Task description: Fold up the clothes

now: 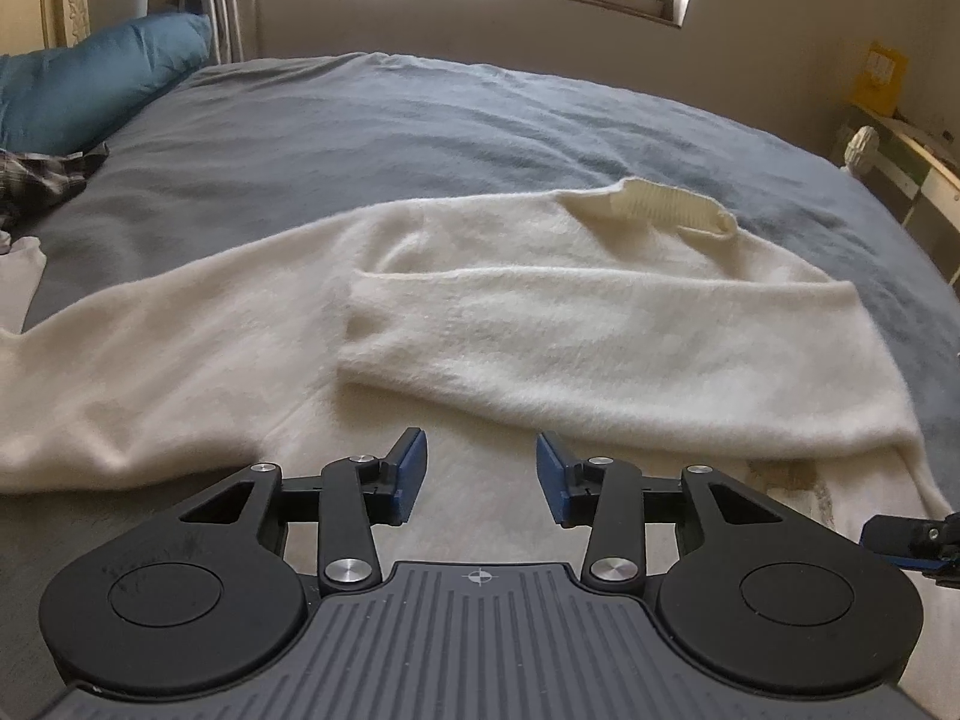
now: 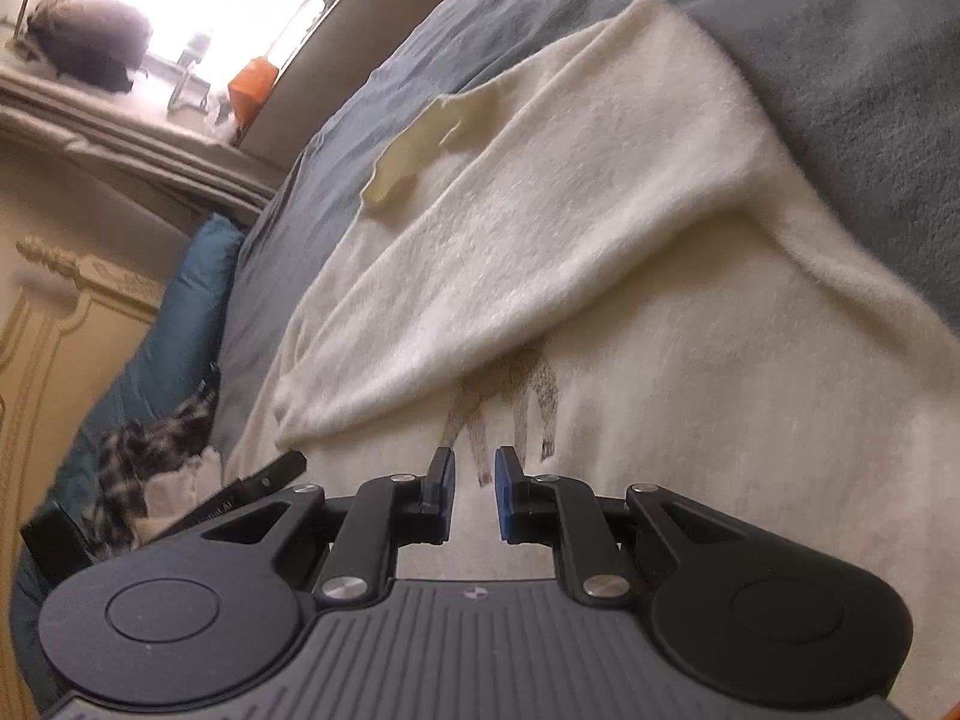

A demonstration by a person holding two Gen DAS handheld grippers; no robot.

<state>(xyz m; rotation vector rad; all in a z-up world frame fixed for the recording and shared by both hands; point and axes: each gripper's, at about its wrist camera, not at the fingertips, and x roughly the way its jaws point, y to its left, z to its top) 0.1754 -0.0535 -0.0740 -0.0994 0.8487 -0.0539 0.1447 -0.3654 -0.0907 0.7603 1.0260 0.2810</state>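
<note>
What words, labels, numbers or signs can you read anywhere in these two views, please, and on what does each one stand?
No text can be read in full.
White lettering on the black bar at the left of the right wrist view: too blurred to read.
Yellow package by the wall: markings too small to read.
Cream sweater: a brown printed figure, no words.

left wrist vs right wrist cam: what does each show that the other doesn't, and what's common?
Left wrist only: the sweater's unfolded sleeve stretching left, a yellow box by the wall, and the right gripper's tip at the frame edge.

Right wrist only: the brown print on the sweater front in full, and the carved headboard.

Both: cream sweater with one sleeve folded across, ribbed collar, grey bedspread, teal pillow, plaid garment, open empty jaws.
</note>
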